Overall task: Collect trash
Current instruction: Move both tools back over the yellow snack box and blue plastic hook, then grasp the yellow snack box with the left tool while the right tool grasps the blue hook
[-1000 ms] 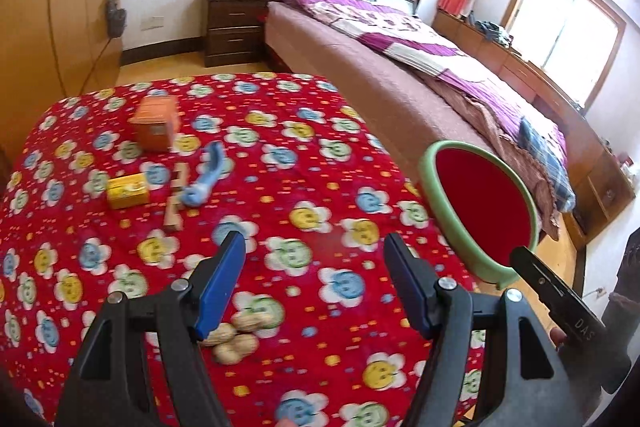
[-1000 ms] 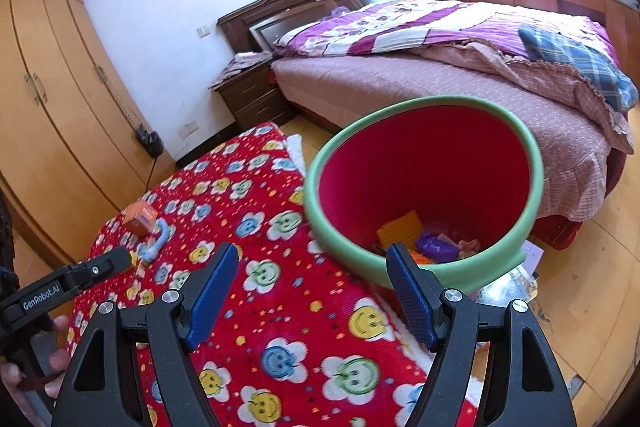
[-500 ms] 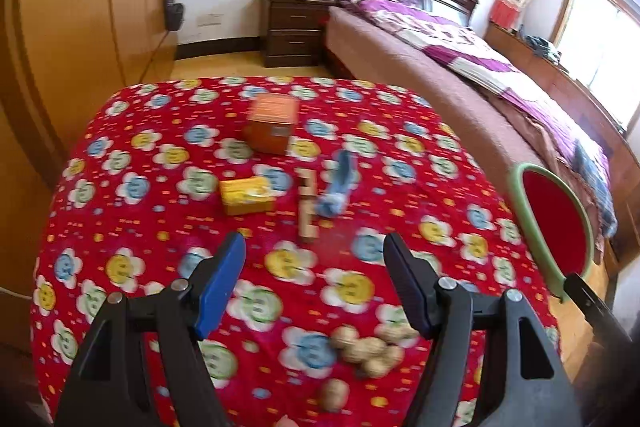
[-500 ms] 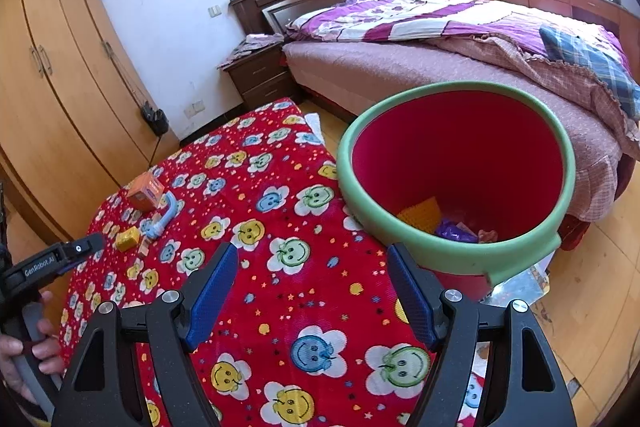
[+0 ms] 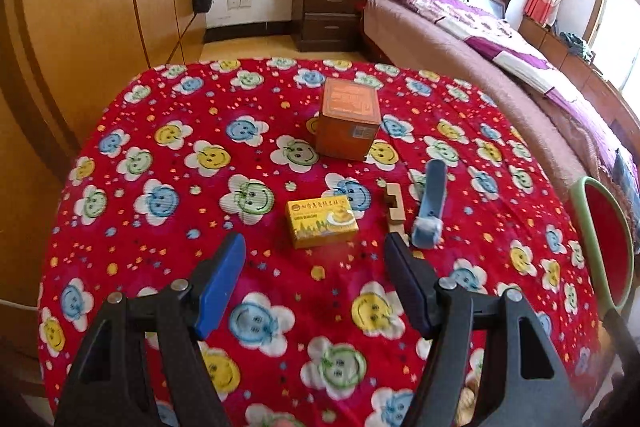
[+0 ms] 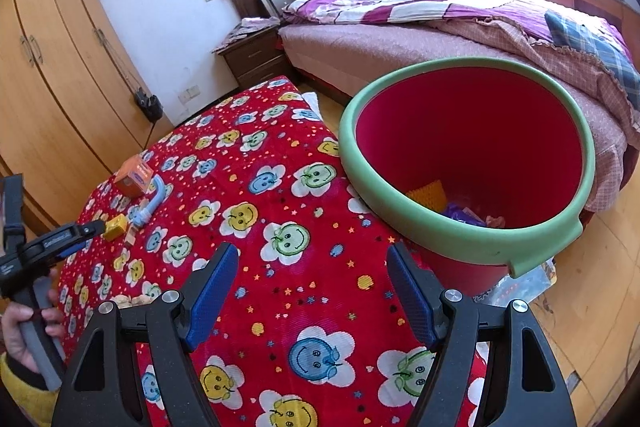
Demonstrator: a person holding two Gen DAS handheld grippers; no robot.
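My left gripper [image 5: 314,251] is open and empty, hovering just short of a small yellow box [image 5: 322,223] on the red flowered table cover [image 5: 200,131]. Beyond it stands an orange box [image 5: 349,119]. Right of the yellow box lie a notched wooden piece [image 5: 394,209] and a blue-grey tube [image 5: 432,205]. My right gripper [image 6: 312,265] is open and empty over the table's near right part, beside the red bin with a green rim [image 6: 468,163], which holds some trash. In the right wrist view the left gripper [image 6: 94,227] points at the yellow box [image 6: 116,227].
Several peanuts [image 5: 466,399] lie at the table's near edge behind my left fingers. A wooden wardrobe [image 5: 80,7] stands left, a nightstand [image 5: 328,15] and bed [image 6: 460,27] beyond the table. The bin rim [image 5: 580,195] shows off the table's right edge. A hand [image 6: 16,331] grips the left tool.
The left gripper swung left from the peanuts and bin toward the yellow box and sank closer. The right gripper drew slightly down and back from the bin. Both stayed open.
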